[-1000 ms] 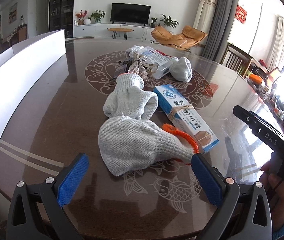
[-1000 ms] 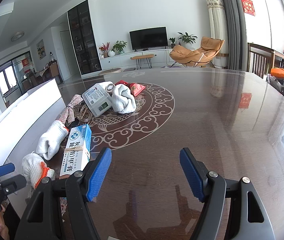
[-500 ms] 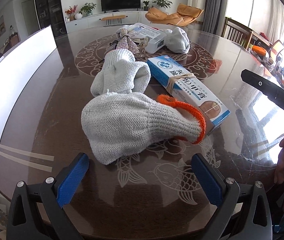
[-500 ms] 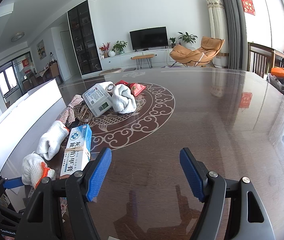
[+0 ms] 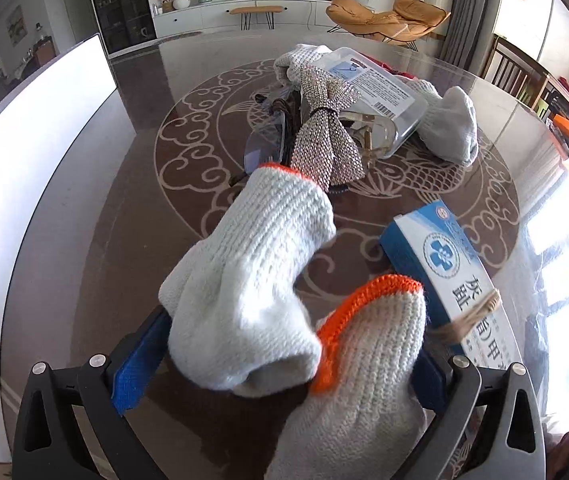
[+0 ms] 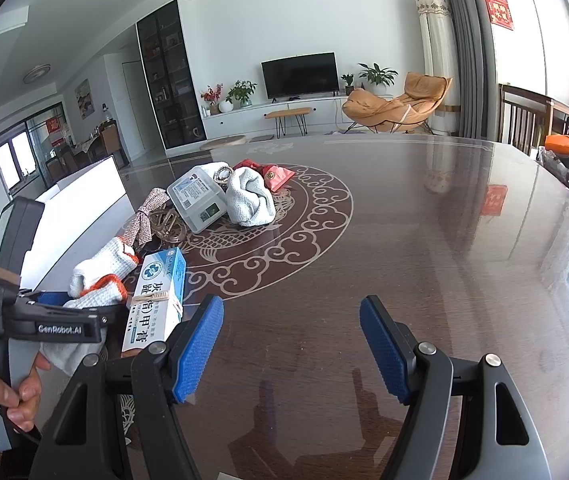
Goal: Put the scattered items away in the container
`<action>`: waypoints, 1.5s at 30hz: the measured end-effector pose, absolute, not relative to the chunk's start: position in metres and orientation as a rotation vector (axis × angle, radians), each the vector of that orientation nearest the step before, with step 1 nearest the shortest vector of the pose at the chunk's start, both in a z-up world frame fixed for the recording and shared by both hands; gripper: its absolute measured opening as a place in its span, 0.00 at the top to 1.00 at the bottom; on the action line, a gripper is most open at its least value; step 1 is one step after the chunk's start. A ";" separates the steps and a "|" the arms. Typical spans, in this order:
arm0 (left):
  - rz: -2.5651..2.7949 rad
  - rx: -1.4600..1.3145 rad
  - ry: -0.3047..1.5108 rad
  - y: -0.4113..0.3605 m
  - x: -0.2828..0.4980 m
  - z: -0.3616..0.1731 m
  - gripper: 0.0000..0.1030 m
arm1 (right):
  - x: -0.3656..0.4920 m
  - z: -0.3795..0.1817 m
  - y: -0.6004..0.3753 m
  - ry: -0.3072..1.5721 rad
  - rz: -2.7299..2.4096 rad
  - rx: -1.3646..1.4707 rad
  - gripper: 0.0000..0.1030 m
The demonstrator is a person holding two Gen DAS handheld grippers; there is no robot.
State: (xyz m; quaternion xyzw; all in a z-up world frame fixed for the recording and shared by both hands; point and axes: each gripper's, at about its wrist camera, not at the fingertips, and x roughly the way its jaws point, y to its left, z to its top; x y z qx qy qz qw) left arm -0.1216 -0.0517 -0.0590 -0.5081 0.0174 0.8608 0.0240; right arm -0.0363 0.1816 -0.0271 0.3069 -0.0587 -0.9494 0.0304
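Observation:
My left gripper (image 5: 280, 360) is open, its blue pads on either side of two white knit gloves with orange cuffs. The near glove (image 5: 368, 364) lies between the pads and the farther glove (image 5: 256, 264) rests partly on it. Both gloves (image 6: 100, 276) show in the right wrist view beside the left gripper (image 6: 56, 312). A blue and white box (image 5: 452, 272) lies to their right. Beyond are a sparkly bow (image 5: 324, 140), a clear plastic box (image 5: 372, 92) and another white glove (image 5: 448, 124). The white container (image 5: 24, 140) stands at the table's left. My right gripper (image 6: 290, 348) is open and empty over bare table.
The dark glass-topped table (image 6: 424, 240) has a round cloud pattern at its centre. A red pouch (image 6: 276, 172) lies behind the pile. Wooden chairs (image 6: 524, 120) and clutter stand past the right edge. A person's hand (image 6: 4, 392) holds the left gripper.
My left gripper has moved forward over the table so the two near gloves now lie between its pads. The right gripper has stayed put and open.

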 end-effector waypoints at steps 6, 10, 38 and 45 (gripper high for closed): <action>2.669 -1.529 0.065 -0.055 -0.143 -0.059 0.00 | -0.037 -0.028 0.181 -0.187 -2.912 0.967 0.30; 2.715 -1.433 0.060 -0.056 -0.132 -0.060 0.00 | -0.037 -0.029 0.181 -0.194 -2.906 0.976 0.30; 2.633 -1.431 0.123 -0.072 -0.136 -0.064 0.00 | -0.031 -0.027 0.185 -0.208 -2.914 0.962 0.30; 2.667 -1.432 0.095 -0.075 -0.148 -0.064 0.00 | -0.031 -0.027 0.186 -0.210 -2.916 0.961 0.30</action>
